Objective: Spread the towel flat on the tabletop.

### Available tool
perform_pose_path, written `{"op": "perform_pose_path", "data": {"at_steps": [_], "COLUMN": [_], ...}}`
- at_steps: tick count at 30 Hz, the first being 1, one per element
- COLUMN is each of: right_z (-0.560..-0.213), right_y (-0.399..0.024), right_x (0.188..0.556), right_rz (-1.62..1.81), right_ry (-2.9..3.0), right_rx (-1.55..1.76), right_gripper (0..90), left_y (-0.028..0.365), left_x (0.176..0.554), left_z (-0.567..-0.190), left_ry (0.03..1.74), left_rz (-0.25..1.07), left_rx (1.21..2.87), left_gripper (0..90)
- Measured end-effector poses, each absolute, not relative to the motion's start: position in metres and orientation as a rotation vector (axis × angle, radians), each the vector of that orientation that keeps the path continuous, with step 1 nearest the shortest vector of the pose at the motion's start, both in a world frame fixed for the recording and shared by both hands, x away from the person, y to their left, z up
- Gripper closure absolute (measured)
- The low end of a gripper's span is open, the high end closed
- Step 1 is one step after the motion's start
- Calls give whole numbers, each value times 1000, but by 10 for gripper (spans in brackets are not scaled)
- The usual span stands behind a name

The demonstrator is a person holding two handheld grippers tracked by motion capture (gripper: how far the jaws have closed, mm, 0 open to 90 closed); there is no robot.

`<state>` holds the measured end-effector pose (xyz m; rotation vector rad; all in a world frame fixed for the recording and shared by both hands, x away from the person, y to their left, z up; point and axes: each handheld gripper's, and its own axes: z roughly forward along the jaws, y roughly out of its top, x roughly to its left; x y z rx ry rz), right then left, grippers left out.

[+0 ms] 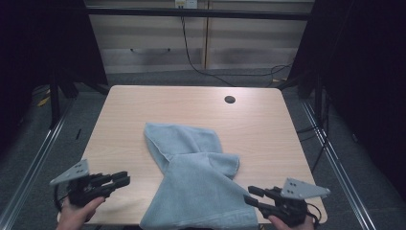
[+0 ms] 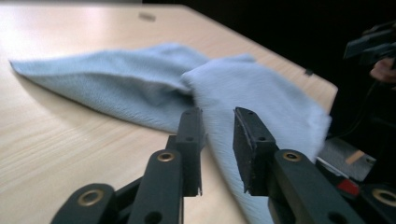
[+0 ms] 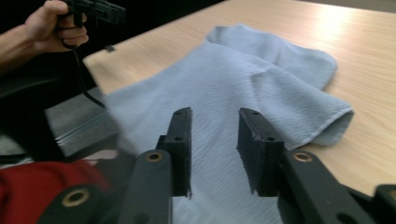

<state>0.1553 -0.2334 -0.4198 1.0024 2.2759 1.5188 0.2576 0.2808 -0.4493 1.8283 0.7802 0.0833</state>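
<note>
Item: pale blue towel (image 1: pixel 194 177), loosely folded and rumpled, lying on the near half of the light wood worktop (image 1: pixel 124 115); its near edge hangs over the front rim, its far fold reaches toward the middle. Left hand-held gripper (image 1: pixel 125 179): held by a hand (image 1: pixel 76 213) at the near left corner, jaws spread with nothing between them, pointing toward the towel and apart from it. Right hand-held gripper (image 1: pixel 253 195): at the near right corner, jaws likewise spread and empty, tips just beside the towel's right edge. Each carries a grey three-cornered plate (image 1: pixel 71 172). Surroundings: round cable hole (image 1: pixel 230 99) near the far right of the worktop, well apart from the towel; black cable (image 1: pixel 191 57) trailing on the floor behind; dark curtains either side. Bare wood lies between each gripper and the cloth.
</note>
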Motion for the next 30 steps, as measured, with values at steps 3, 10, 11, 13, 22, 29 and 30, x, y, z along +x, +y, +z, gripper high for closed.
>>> {"op": "perform_pose_path", "data": {"at_steps": [3,10,11,13,22,29,30], "right_z": [-433,-463,-466,-470,-484,-457,-448], "right_y": [-221,-210,-213,-215,-205,-209,-209], "right_x": [203,284,291,297,301,273,261], "right_rz": [1464,1297,1300,1309,1343,1473,1498], "right_ry": [2307,2324,2319,2322,2384,2354,2352], "right_rx": [1020,1130,1143,1171,1145,1054,1022], "right_gripper": [627,541,519,499,749,859,862], "left_y": [252,214,212,210,191,200,203], "left_x": [294,329,332,335,357,353,351], "left_z": [-468,-479,-480,-481,-503,-483,-479], "left_ry": [857,905,912,923,1008,969,975], "left_rz": [66,-34,-51,-69,-72,-45,-23], "left_rx": [1906,1886,1860,1845,1844,1789,1781], "left_gripper": [653,509,472,433,823,900,900]}}
